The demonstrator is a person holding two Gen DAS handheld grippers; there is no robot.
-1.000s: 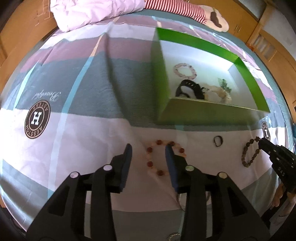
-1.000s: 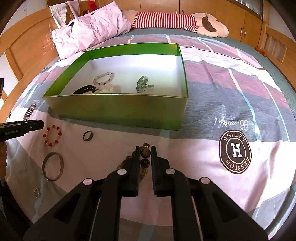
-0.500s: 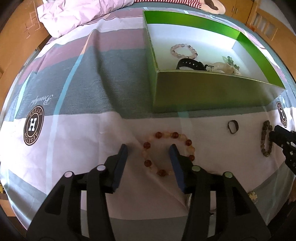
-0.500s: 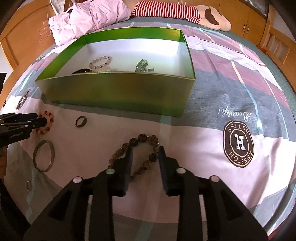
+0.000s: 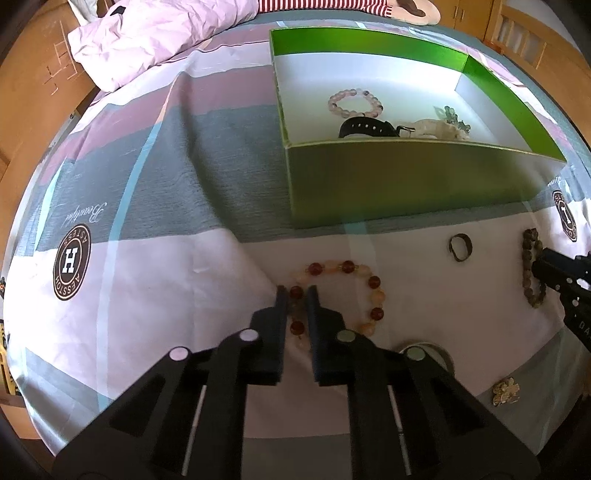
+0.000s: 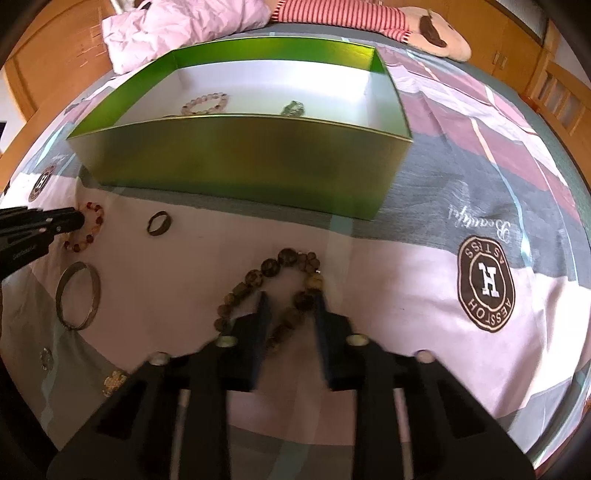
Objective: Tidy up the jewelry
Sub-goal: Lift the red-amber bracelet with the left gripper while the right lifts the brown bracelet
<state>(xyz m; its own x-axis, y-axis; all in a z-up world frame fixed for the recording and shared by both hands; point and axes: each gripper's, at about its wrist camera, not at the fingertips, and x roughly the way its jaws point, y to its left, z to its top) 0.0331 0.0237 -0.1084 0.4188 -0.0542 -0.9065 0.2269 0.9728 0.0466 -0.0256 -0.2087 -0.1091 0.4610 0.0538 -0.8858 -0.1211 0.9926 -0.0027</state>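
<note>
A green box stands on the bedspread and holds a pink bead bracelet, a black watch and other pieces. My left gripper is shut on the left side of a red and orange bead bracelet lying on the bed. My right gripper is open and straddles one strand of a brown bead bracelet, low on the bed. The green box stands just beyond it.
A dark ring, a silver bangle, a small silver piece and a gold brooch lie loose on the bedspread. A pink duvet and a striped plush toy lie at the far end.
My left gripper has closed onto the red and orange bracelet. My right gripper has opened wider and moved down and forward over the brown bracelet.
</note>
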